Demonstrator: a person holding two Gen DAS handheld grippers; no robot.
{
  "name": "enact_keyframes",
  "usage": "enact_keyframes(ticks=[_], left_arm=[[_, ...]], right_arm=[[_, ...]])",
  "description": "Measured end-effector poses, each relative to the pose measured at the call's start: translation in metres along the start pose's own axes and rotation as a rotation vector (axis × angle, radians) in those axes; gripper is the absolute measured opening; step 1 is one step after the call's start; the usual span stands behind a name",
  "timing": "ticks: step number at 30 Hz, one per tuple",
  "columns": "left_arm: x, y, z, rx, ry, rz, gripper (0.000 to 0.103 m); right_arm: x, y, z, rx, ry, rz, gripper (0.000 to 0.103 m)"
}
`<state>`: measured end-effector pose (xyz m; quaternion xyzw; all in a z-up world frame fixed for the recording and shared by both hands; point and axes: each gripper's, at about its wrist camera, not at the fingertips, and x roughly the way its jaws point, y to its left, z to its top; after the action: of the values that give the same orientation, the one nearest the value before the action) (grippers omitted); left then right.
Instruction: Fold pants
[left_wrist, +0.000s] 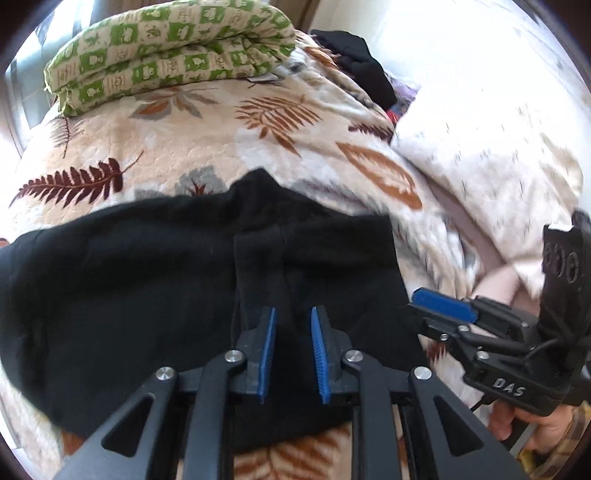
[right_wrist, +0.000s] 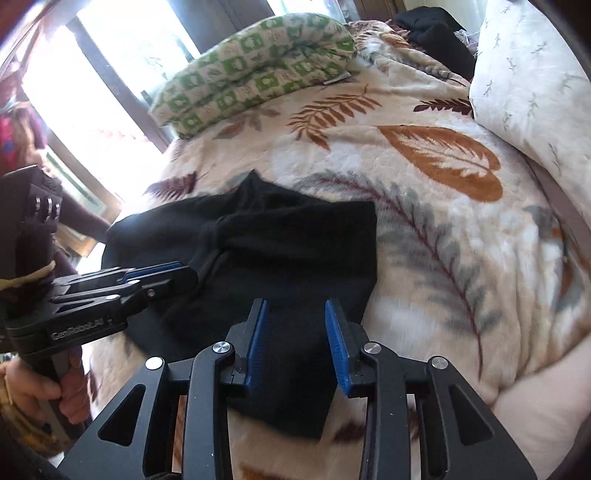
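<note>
Black pants (left_wrist: 147, 288) lie folded into a compact bundle on a leaf-print blanket (left_wrist: 221, 125); they also show in the right wrist view (right_wrist: 280, 251). My left gripper (left_wrist: 293, 314) is open just above the pants' near part, nothing between its blue pads. It also shows from the side in the right wrist view (right_wrist: 184, 271), at the bundle's left edge. My right gripper (right_wrist: 297, 306) is open over the pants' near right corner, empty. It shows in the left wrist view (left_wrist: 417, 299) at the bundle's right edge.
A folded green-and-cream checked quilt (left_wrist: 170, 51) lies at the back of the bed. A white pillow (right_wrist: 535, 85) sits at the right. Dark clothes (right_wrist: 436, 29) are piled at the far right. A window (right_wrist: 110, 74) is at the left.
</note>
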<state>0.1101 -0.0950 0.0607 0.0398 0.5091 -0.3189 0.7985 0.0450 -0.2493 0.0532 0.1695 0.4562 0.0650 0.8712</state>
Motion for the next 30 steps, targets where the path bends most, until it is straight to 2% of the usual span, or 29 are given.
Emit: enact_keyframes(ticks=[3, 5, 7, 9, 14, 17, 18, 19, 20, 21, 24, 27, 30], left_arm=[[0.009, 0.002, -0.01, 0.012, 0.034, 0.044, 0.022], [0.02, 0.008, -0.015, -0.011, 0.063, 0.055, 0.023], [0.023, 0.01, -0.016, -0.013, 0.041, 0.059, 0.025], [0.025, 0.008, -0.016, -0.011, 0.042, 0.072, 0.025], [0.025, 0.0, -0.013, -0.009, 0.053, 0.108, 0.028], [0.016, -0.006, -0.016, -0.016, 0.041, 0.108, 0.037], [0.013, -0.007, -0.018, -0.019, 0.037, 0.111, 0.045], [0.009, -0.008, -0.02, -0.022, 0.031, 0.117, 0.051], [0.006, -0.009, -0.023, -0.023, 0.024, 0.125, 0.064], [0.002, -0.01, -0.027, -0.022, 0.016, 0.136, 0.07], [-0.005, -0.011, -0.035, -0.002, 0.015, 0.149, 0.072], [-0.01, -0.012, -0.04, 0.024, 0.019, 0.166, 0.072], [-0.018, -0.011, -0.043, 0.03, 0.012, 0.168, 0.075]], right_arm=[[-0.001, 0.01, -0.019, -0.019, 0.012, -0.02, 0.032], [0.012, 0.017, -0.03, -0.057, 0.056, -0.047, 0.032], [0.024, 0.018, -0.037, -0.095, 0.076, -0.068, 0.033], [0.025, 0.02, -0.04, -0.13, 0.057, -0.08, 0.033], [0.024, 0.021, -0.04, -0.13, 0.061, -0.087, 0.036], [0.014, 0.019, -0.039, -0.089, 0.049, -0.066, 0.047], [0.009, 0.02, -0.04, -0.082, 0.034, -0.067, 0.057], [0.004, 0.022, -0.042, -0.087, 0.015, -0.076, 0.063], [0.0, 0.026, -0.042, -0.1, 0.002, -0.084, 0.063], [-0.002, 0.029, -0.041, -0.116, -0.003, -0.092, 0.063], [-0.007, 0.037, -0.04, -0.144, -0.014, -0.118, 0.065], [-0.012, 0.041, -0.043, -0.128, -0.008, -0.131, 0.071], [-0.015, 0.042, -0.05, -0.104, -0.002, -0.148, 0.072]])
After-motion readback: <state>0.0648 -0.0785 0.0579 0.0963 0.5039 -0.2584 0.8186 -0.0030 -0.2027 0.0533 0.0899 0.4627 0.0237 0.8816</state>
